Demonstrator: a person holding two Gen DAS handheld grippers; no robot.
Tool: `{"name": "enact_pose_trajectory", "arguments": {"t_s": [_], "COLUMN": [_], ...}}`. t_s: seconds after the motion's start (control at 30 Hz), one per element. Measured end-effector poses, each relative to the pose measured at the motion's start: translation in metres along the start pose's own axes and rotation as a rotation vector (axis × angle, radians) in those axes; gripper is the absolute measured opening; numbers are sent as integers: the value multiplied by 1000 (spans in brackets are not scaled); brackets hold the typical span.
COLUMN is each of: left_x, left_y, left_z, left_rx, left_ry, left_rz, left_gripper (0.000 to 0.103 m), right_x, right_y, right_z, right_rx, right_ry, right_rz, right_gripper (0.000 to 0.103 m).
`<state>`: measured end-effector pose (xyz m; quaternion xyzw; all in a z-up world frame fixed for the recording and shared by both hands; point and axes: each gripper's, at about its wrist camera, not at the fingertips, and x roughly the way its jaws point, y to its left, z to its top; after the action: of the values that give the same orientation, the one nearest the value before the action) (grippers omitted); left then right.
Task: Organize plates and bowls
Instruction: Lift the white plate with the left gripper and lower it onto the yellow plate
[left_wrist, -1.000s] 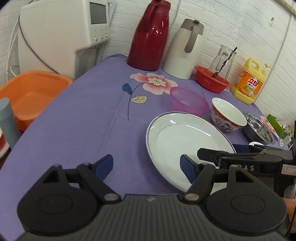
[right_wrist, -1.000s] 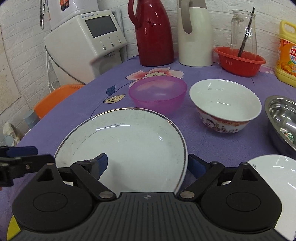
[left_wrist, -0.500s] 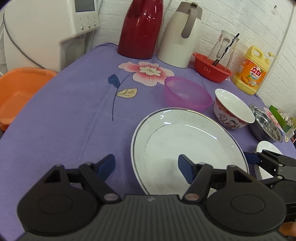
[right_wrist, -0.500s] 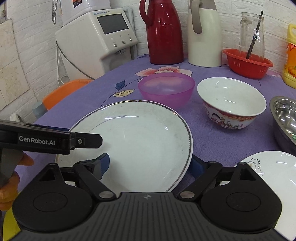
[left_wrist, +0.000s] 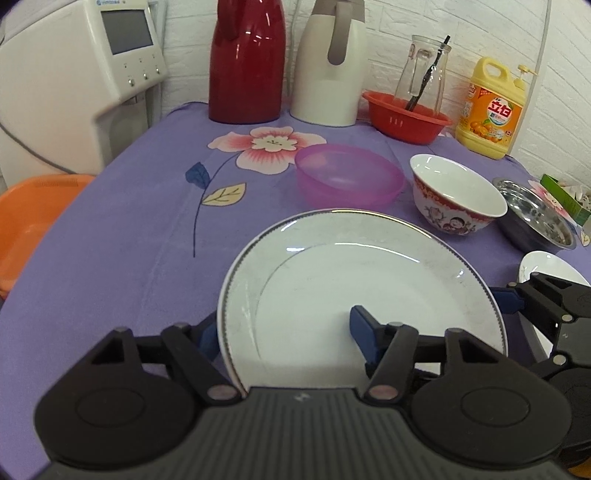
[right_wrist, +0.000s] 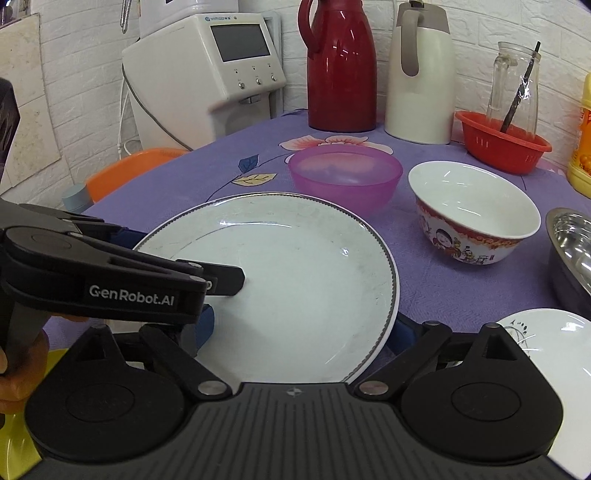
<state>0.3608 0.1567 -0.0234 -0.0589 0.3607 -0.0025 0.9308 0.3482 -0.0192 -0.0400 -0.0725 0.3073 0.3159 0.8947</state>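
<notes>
A large white plate (left_wrist: 362, 284) with a dark rim lies on the purple cloth; it also shows in the right wrist view (right_wrist: 280, 280). My left gripper (left_wrist: 284, 334) is open and straddles the plate's near left rim, one finger above the plate, one outside it. My right gripper (right_wrist: 303, 328) is open and straddles the plate's near right rim. Behind stand a pink plastic bowl (left_wrist: 349, 179), a painted white bowl (left_wrist: 456, 201), a steel bowl (left_wrist: 535, 218) and a small white plate (right_wrist: 554, 339).
A red thermos (left_wrist: 245, 59), a white thermos (left_wrist: 332, 62), a red basket with a glass jug (left_wrist: 406, 116) and a yellow detergent bottle (left_wrist: 489, 107) line the back. A water dispenser (left_wrist: 74, 81) and an orange basin (left_wrist: 29, 221) stand left of the table.
Both grippers moved in onto the large plate from either side. The left gripper's fingers now straddle its left rim, the right gripper's its right rim.
</notes>
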Motion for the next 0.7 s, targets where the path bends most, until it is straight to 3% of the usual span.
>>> {"name": "enact_pose_trajectory", "arguments": {"t_s": [0.13,0.43,0.7], "left_x": [-4,-61,-113], "left_y": [-2,-10,-17], "left_z": [3,8,-34], "left_rx": [-18,-11,-18], "left_ry": [5,-105,-134], "left_rz": [6,-3,-21], "left_gripper": [56,56,56], "right_x": [-4,-49,-98], "right_y": [1,18,51], "right_z": [1,13,-17], "right_rx": [35,13,-7], "right_ry": [1,-120,-138], "right_rz": [-16,-36,-38], "right_gripper": [103,103,103]}}
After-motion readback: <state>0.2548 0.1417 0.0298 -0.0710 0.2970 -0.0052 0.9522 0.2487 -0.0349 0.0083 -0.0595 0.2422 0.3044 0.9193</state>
